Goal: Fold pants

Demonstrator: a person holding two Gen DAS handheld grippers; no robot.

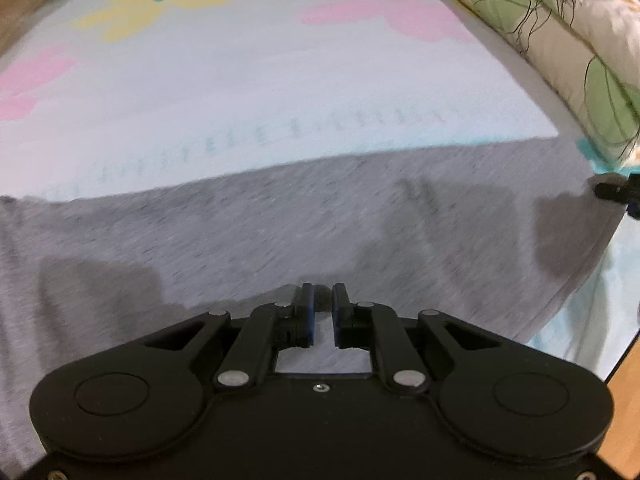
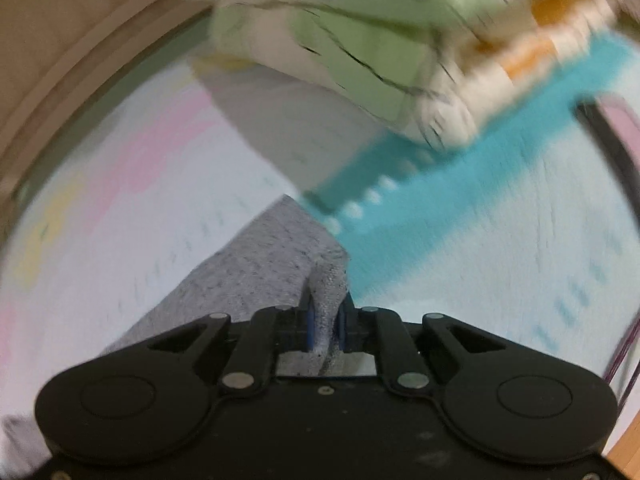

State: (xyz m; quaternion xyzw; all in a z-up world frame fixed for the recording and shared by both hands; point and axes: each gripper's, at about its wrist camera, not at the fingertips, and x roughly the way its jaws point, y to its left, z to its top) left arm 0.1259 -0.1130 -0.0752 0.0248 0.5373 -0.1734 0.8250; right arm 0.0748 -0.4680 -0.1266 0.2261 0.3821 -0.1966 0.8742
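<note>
Currently I see grey pants (image 1: 304, 224) spread on the pale floral bedsheet (image 1: 256, 64). R gripper (image 2: 326, 312) pinches a pants corner; L gripper (image 1: 323, 300) narrow, whether gripping fabric can't tell.

Heather-grey pants (image 1: 280, 232), pastel-flowered sheet (image 1: 240, 80)

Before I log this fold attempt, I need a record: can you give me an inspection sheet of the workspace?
Surface: pale sheet with pink and yellow patches.
Job's things: grey pants spread flat.
Clutter: leaf-print bedding along the far edge.
Grippers: left hand-held gripper slightly open over the pants, holding nothing; right hand-held gripper shut on a pants corner.
Cables: thin purple strands, blurred.
Surroundings: wooden frame.
</note>
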